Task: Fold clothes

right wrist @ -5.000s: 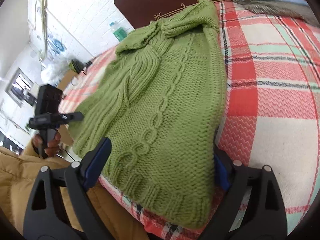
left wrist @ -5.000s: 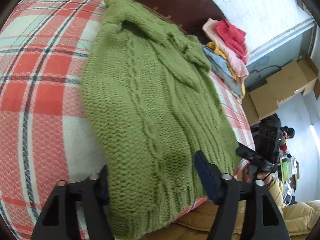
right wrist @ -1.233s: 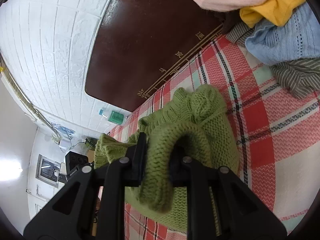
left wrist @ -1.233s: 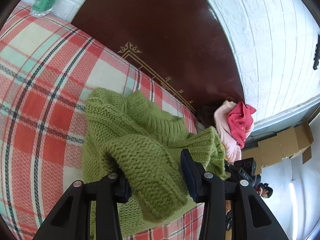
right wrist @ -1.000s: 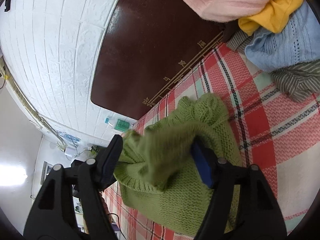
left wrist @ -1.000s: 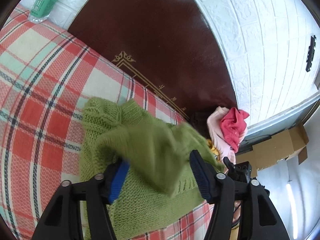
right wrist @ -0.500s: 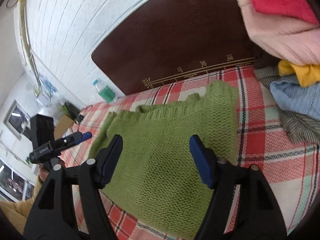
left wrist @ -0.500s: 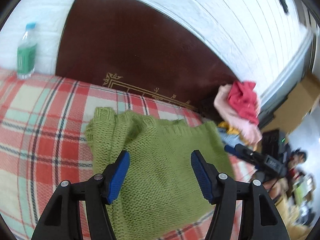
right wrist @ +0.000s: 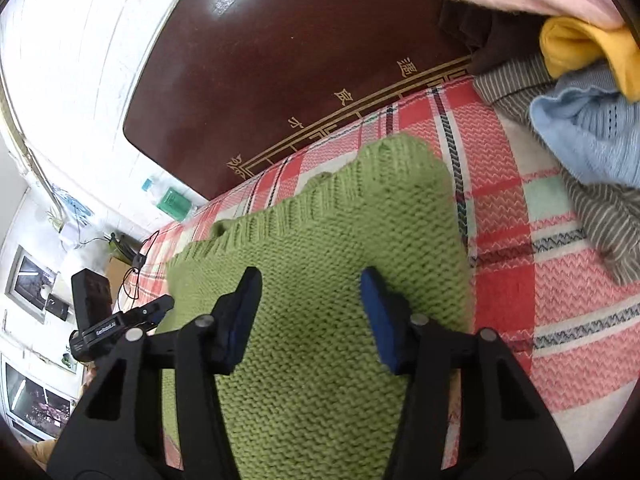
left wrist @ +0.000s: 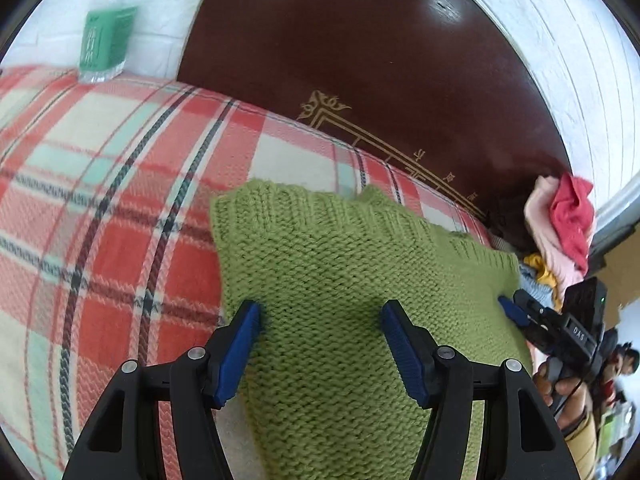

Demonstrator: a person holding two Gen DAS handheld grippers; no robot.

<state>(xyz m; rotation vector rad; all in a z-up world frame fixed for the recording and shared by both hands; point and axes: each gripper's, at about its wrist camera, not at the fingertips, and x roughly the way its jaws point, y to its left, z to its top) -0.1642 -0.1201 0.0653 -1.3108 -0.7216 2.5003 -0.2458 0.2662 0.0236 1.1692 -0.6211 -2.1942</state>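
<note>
A green knit sweater lies folded on the red plaid bed cover, its ribbed hem toward the headboard. My left gripper is open, low over the sweater's left part, holding nothing. The sweater also shows in the right wrist view. My right gripper is open over its right part, empty. Each gripper shows in the other's view: the right one, the left one.
A dark wooden headboard stands behind the bed. A green-labelled bottle stands at the far left. A pile of clothes in pink, yellow, blue and striped grey lies right of the sweater, also seen from the left wrist.
Both grippers carried the sweater's lower edge up toward the headboard, opened and let it go. The sweater now lies folded flat; both grippers have since dropped closer over it.
</note>
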